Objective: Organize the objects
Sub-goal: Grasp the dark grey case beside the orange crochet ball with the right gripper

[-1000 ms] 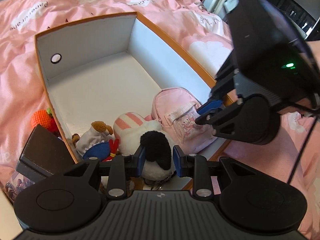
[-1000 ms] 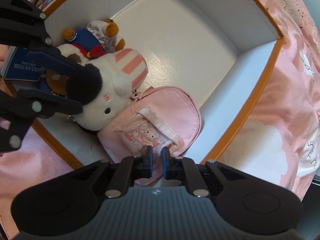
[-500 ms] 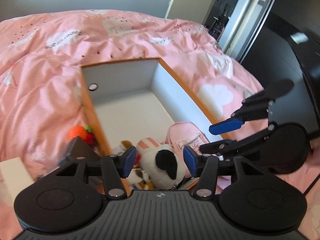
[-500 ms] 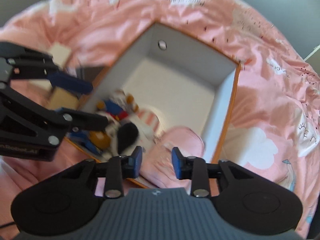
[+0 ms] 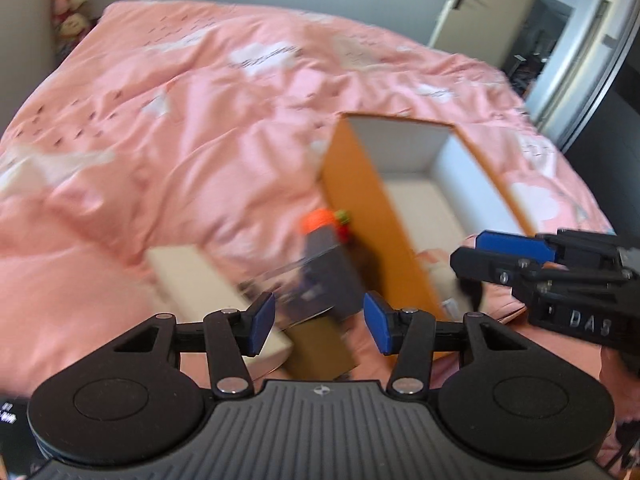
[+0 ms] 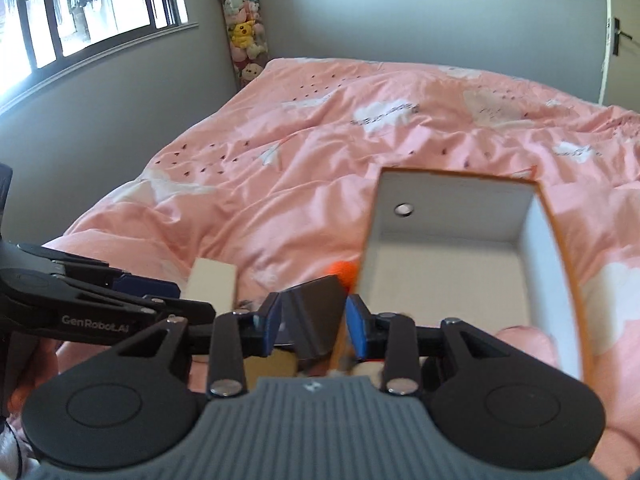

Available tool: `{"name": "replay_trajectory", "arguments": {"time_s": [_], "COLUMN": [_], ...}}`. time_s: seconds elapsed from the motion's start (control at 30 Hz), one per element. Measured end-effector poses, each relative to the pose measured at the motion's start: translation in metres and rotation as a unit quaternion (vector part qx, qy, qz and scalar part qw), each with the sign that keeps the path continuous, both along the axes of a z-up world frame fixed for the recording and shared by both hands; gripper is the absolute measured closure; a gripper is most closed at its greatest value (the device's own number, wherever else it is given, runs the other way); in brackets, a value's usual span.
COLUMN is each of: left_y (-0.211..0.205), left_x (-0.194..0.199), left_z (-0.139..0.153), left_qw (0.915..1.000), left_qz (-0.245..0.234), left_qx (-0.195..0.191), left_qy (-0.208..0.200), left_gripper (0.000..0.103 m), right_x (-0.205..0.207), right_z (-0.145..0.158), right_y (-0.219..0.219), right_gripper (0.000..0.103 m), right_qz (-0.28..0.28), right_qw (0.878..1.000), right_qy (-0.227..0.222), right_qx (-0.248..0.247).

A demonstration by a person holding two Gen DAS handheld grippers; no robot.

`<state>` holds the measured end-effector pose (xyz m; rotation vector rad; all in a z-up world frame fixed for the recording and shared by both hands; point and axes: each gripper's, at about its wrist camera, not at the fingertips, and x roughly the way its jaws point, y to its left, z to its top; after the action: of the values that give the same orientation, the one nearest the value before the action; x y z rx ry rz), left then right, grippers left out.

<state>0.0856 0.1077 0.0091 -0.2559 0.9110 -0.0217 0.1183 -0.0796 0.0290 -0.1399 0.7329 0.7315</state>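
Note:
An orange-edged box with white inside (image 5: pixel 372 208) lies on the pink bed; it also shows in the right wrist view (image 6: pixel 452 216). Beside its left wall lie a dark flat item (image 5: pixel 328 264), an orange knitted toy (image 5: pixel 320 218), a white box (image 5: pixel 192 276) and a brown box (image 5: pixel 320 348), all blurred. My left gripper (image 5: pixel 319 324) is open and empty above these items. My right gripper (image 6: pixel 313 326) is open and empty, above the box's near left corner; it also shows in the left wrist view (image 5: pixel 516 248). A pink bag (image 6: pixel 524 340) peeks out in the box.
The pink quilt (image 6: pixel 320 128) covers the whole bed. A tall holder of plush toys (image 6: pixel 244 28) stands in the far corner by a window (image 6: pixel 80 4). A door (image 5: pixel 460 4) and a doorway are at the far right.
Both grippers have lifted up and back from the box and opened wider. The left one has swung left, over the items beside the box. The plush toys and pink bag stay in the box.

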Motion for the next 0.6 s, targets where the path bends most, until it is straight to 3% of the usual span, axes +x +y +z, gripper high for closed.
{"name": "replay_trajectory", "arguments": {"time_s": [0.17, 0.23, 0.6], "left_y": [0.02, 0.025, 0.034], "left_x": [-0.007, -0.007, 0.011], "left_z": [-0.01, -0.015, -0.03], "left_qw": [0.9993, 0.9989, 0.9982], "left_qz": [0.021, 0.024, 0.033], "left_qx": [0.014, 0.015, 0.02], "left_qy": [0.029, 0.038, 0.045], "left_gripper": [0.045, 0.052, 0.052], "right_x": [-0.013, -0.013, 0.003], "right_z": [-0.03, -0.042, -0.071], "right_y": [0.043, 0.057, 0.085], "right_gripper": [0.065, 0.066, 0.064], "right_qz": [0.033, 0.036, 0.023], "right_qw": [0.999, 0.999, 0.99], "right_qy": [0.009, 0.006, -0.054], "right_qx": [-0.023, -0.039, -0.126]}}
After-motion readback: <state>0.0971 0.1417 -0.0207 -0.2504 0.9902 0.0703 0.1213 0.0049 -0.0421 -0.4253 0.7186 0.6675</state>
